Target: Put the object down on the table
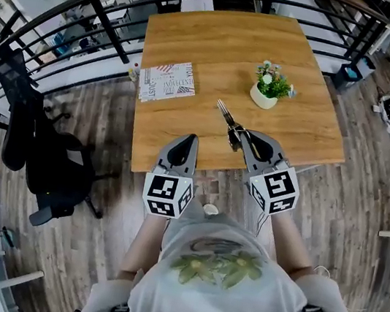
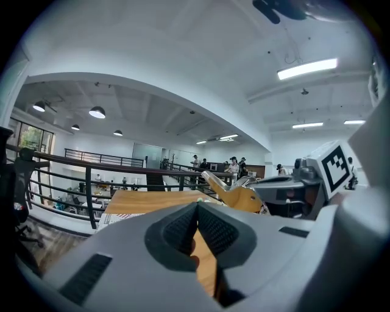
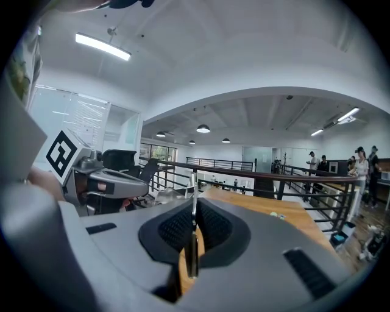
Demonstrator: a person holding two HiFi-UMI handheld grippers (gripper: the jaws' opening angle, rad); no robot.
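A pair of scissors (image 1: 228,119) with yellow handles is held over the near edge of the wooden table (image 1: 221,45), blades pointing away from me. My right gripper (image 1: 244,139) is shut on its handle end. In the right gripper view the scissors (image 3: 192,244) show edge-on as a thin metal strip clamped between the pads of the right gripper (image 3: 194,210). My left gripper (image 1: 189,140) hovers at the table's front edge, left of the scissors, shut with nothing in it. The left gripper view shows the yellow handle (image 2: 242,197) to the right, beyond the left gripper (image 2: 197,210).
A small potted plant (image 1: 269,86) in a white pot stands on the table's right half. A printed booklet (image 1: 167,81) lies at its left edge. A black railing (image 1: 94,9) runs behind the table, and a black office chair (image 1: 47,156) stands on the floor at left.
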